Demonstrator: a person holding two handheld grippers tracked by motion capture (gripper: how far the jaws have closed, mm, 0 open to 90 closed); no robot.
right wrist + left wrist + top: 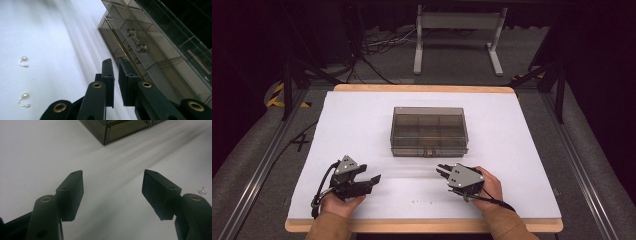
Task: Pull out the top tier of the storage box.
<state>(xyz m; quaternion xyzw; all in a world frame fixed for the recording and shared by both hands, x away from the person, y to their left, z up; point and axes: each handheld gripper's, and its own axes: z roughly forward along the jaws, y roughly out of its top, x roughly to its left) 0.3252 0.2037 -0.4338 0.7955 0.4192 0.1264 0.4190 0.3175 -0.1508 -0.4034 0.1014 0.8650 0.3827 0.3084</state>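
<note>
The smoky, see-through plastic box with inner compartments (429,131) sits closed in the middle of the white table (362,120), its front face turned toward the person. On that face, in the right gripper view, there are small clear knobs joined by a bar (136,40) that look like a drawer pull, though glare off the plastic makes it hard to be sure how the front opens. Two small pearl-tipped hooked earrings (23,61) lie on the table near the person's edge, between the two hands and well apart from the box.

The right gripper (115,67) points at the box front, just short of it, with its jaws nearly together, only a narrow slit between them, and nothing held. The left gripper (112,181) rests low over bare table to the left, jaws spread wide and empty, the box corner ahead of it.

The step in hand seems to be opening the box. To do it well, bring the right jaws square onto the pull, spread them slightly to straddle it, pinch firmly and draw straight back. The left gripper could steady the box, which is light and may slide.
</note>
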